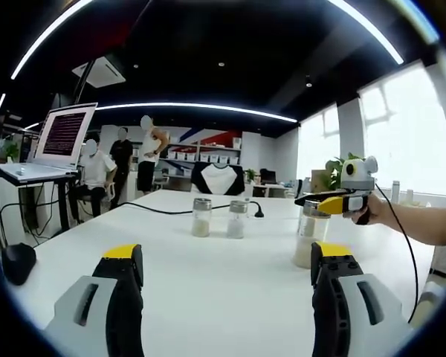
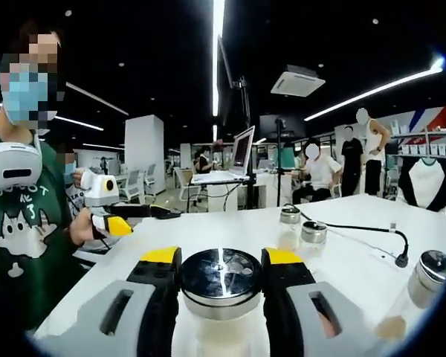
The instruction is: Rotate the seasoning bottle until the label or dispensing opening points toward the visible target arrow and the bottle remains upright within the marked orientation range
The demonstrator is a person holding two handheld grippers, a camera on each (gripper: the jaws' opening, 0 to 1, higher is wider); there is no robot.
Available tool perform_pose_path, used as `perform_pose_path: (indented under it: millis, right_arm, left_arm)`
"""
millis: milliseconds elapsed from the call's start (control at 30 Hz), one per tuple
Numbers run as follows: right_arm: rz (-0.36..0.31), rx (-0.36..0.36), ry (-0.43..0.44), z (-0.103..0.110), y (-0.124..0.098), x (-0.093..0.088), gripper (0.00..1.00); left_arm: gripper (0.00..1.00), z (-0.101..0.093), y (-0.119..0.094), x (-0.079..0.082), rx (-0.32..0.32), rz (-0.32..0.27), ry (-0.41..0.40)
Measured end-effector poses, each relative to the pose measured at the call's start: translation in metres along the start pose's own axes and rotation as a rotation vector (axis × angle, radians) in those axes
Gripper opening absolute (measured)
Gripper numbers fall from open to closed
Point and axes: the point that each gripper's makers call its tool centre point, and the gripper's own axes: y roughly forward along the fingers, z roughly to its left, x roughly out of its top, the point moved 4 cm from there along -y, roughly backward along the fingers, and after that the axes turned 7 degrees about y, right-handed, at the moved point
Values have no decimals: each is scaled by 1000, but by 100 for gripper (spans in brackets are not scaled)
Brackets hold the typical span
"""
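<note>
1. On the white table, in the left gripper view, the left gripper hangs low over the bare surface with its yellow-tipped jaws spread wide and nothing between them.
2. Ahead of it, past the middle of the table, two small shakers with metal lids stand upright just beside each other, and a black cable runs across the top behind them.
3. To the right in that view, the seasoning bottle stands upright, a clear jar with pale contents in its lower part.
4. The right gripper reaches in from the right, held in a hand, and its yellow and black tips meet the jar at lid height.
5. In the right gripper view, the right gripper has its two jaws pressed against either side of the bottle's shiny metal lid, pinching it just under the rim.
6. The lid faces up and level, so the jar looks upright; whether it carries a label or an opening, the pictures do not let one tell.
7. Farther off sit the two shakers, and another metal-lidded jar stands near the right edge.
8. At the left a person in a green shirt holds the left gripper over the table edge.
9. A laptop stands on a raised stand at the far left.
</note>
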Motion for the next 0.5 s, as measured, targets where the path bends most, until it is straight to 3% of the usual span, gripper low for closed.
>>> perform_pose_path:
  millis: [500]
  right_arm:
    - [-3, -20, -6, -3, -3, 1, 41]
  left_arm:
    - [99, -2, 1, 1, -7, -7, -7]
